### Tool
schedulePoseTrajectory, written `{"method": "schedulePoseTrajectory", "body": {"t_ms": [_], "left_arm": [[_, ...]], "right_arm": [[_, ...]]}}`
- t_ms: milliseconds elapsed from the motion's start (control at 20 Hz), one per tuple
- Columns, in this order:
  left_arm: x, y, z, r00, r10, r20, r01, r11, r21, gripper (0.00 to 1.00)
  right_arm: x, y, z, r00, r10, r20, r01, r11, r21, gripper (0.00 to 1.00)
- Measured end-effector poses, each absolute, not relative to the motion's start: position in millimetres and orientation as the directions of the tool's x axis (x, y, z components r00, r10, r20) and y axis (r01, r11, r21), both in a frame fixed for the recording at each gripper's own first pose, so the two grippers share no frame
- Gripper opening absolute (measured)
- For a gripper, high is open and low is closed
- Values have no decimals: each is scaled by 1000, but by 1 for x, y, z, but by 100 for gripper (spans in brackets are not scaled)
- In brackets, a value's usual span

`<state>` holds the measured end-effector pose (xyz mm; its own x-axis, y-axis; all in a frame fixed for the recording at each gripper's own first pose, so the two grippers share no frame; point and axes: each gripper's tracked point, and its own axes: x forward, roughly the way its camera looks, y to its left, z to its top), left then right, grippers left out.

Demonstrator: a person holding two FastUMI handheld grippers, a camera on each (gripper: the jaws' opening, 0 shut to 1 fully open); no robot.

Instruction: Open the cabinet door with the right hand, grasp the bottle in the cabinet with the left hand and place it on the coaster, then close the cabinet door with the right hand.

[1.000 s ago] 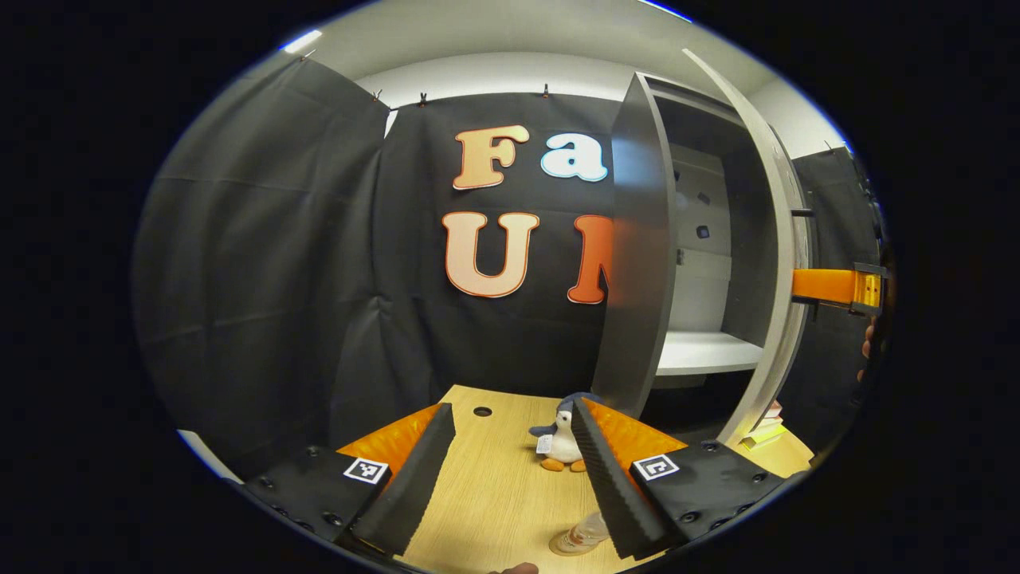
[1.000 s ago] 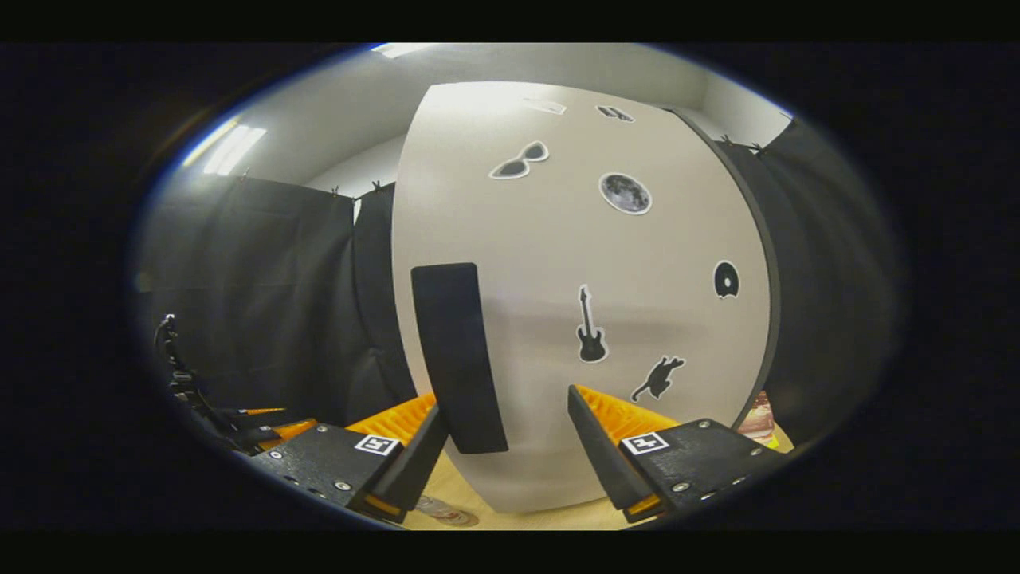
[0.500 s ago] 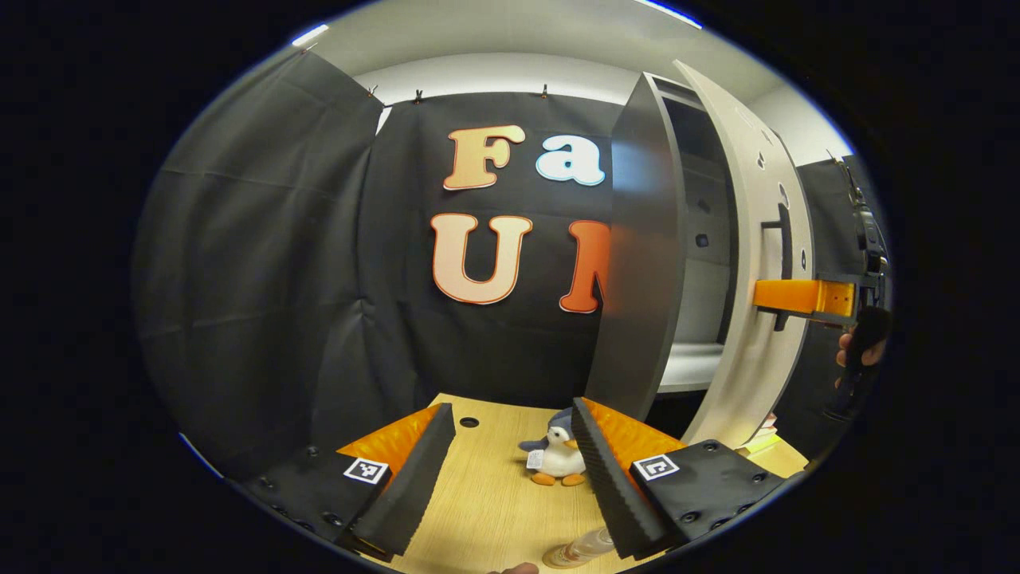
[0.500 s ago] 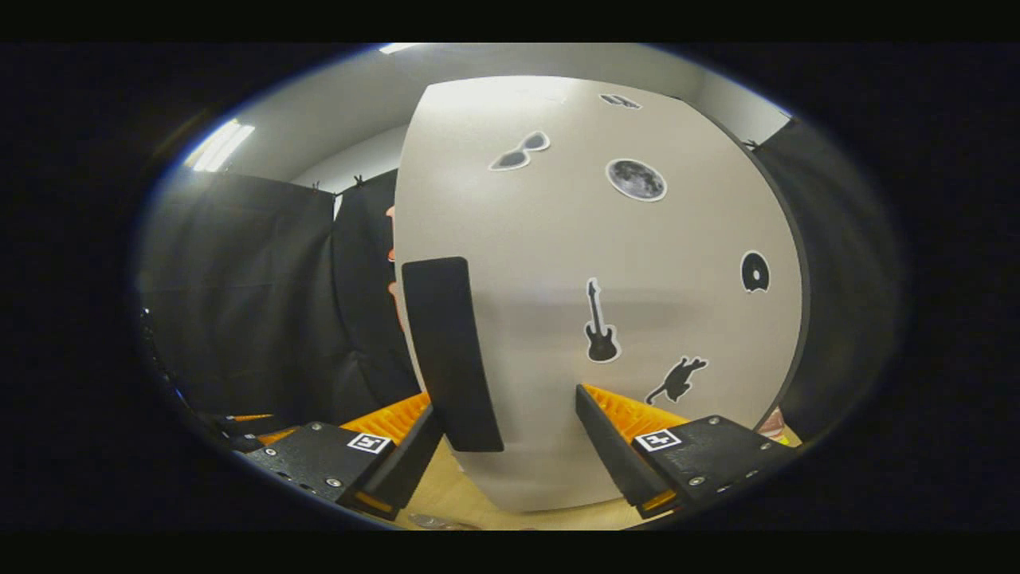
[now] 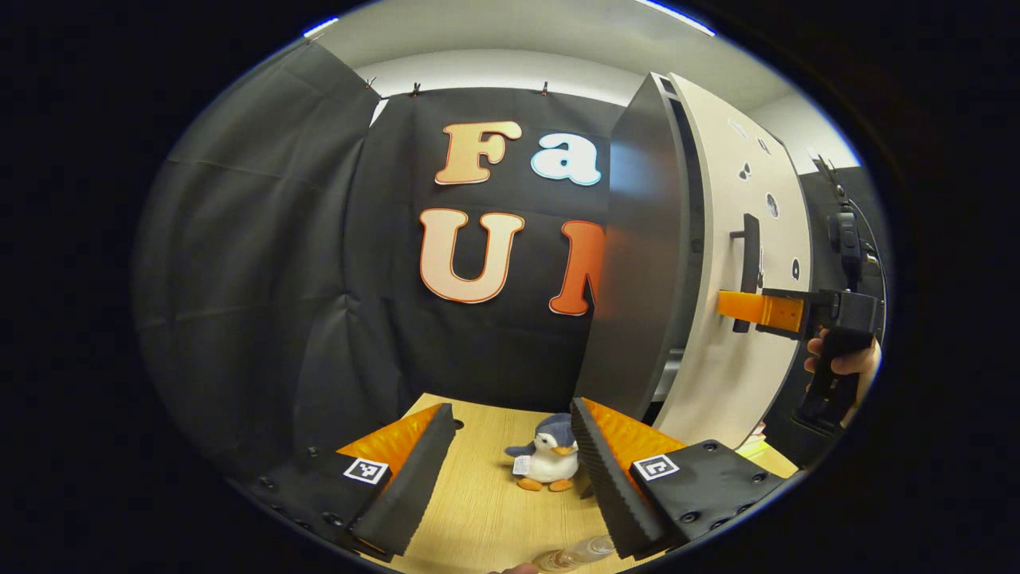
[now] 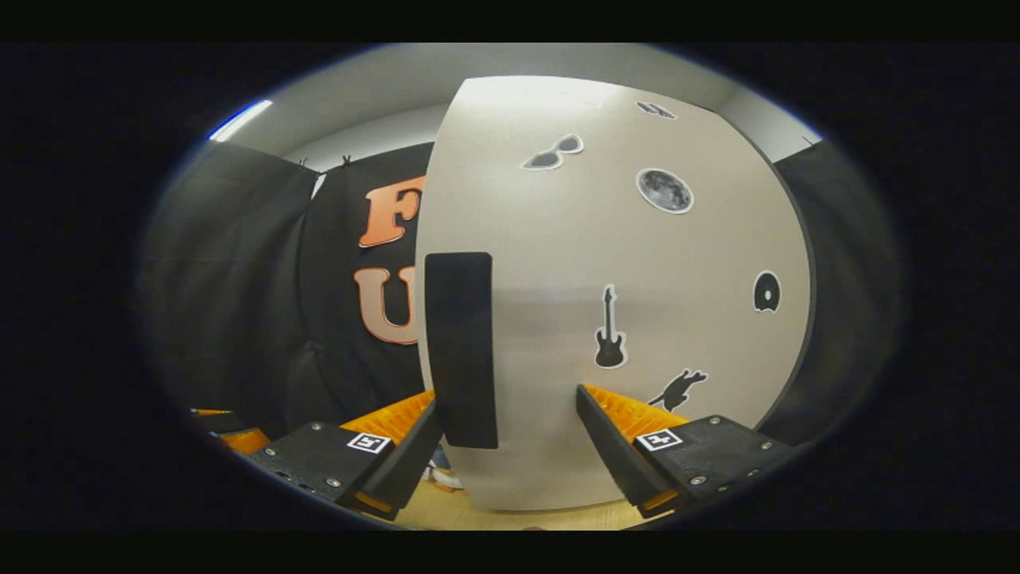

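Observation:
The cabinet door [image 5: 745,239] is pale with black stickers and stands almost shut against the dark cabinet side [image 5: 641,263]. Its black bar handle [image 6: 460,347] lies just inside my right gripper's left finger. My right gripper [image 6: 508,406] is open, with its fingers up against the door face [image 6: 637,335]. From the left gripper view, that right gripper [image 5: 729,307] meets the door beside the handle [image 5: 749,267], held by a hand [image 5: 841,363]. A clear bottle [image 5: 575,550] stands at the bottom edge by my left gripper's right finger. My left gripper [image 5: 510,410] is open and holds nothing.
A penguin plush [image 5: 544,462] sits on the wooden table [image 5: 486,510] ahead of the left gripper, near the cabinet's foot. A cable hole [image 5: 457,424] is in the tabletop at the back. Black cloth walls surround the booth.
The cabinet door has swung from wide open to nearly shut, hiding the shelf inside. My right gripper moved with it. The left gripper drew back slightly from the bottle.

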<state>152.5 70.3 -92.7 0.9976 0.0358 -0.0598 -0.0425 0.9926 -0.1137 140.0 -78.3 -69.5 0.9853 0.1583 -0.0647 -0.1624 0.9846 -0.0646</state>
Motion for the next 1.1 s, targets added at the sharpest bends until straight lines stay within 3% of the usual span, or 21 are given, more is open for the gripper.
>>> {"method": "schedulePoseTrajectory", "body": {"t_ms": [150, 200, 600, 900, 950, 1100], "left_arm": [[157, 72, -96, 997, 34, -65, -42, 992, -122, 96], [157, 74, -95, 997, 32, -64, -40, 992, -122, 99], [169, 78, -99, 997, 33, -64, -41, 991, -128, 96], [171, 71, -97, 997, 35, -65, -42, 992, -122, 96], [170, 67, -94, 998, 33, -62, -41, 992, -122, 99], [163, 56, -82, 999, 27, -45, -32, 993, -113, 96]], "right_arm": [[142, -78, -70, 989, 127, -70, -133, 988, -82, 98], [142, -78, -71, 991, 115, -75, -121, 989, -86, 98], [150, -77, -72, 997, 20, -77, -31, 989, -142, 97], [150, -77, -71, 998, 21, -57, -28, 991, -128, 96], [151, -77, -71, 998, 21, -59, -28, 991, -131, 100], [141, -77, -68, 997, 42, -69, -50, 990, -130, 96]]}}
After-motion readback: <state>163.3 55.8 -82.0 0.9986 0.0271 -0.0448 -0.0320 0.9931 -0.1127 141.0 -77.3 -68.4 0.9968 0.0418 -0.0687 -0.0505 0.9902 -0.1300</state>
